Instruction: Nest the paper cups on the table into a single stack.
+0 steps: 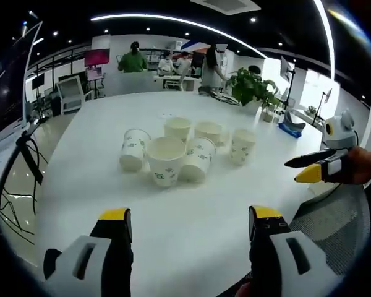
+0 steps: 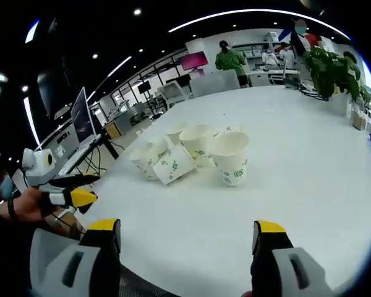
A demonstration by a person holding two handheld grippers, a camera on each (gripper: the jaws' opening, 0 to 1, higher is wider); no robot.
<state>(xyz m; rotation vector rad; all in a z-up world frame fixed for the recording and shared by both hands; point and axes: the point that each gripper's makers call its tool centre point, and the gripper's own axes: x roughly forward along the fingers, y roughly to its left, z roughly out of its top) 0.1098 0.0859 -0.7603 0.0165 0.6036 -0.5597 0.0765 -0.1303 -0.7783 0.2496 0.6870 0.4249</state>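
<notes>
Left tongs (image 1: 188,223), right tongs (image 2: 188,232) wide, empty; white green-printed paper cups (image 1: 166,159) clustered on table (image 1: 191,204).

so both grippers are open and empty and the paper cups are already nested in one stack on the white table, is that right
Not quite. The paper cups are not nested: they sit loose in a cluster on the white table, some upright, some tipped over, as the left gripper view shows. The left gripper and right gripper are open and empty.

Bright, even overhead lighting from curved ceiling strip (image 1: 173,20) and spotlights; soft glare on white table (image 1: 191,210); strong fisheye bending at edges, background slightly soft
</notes>
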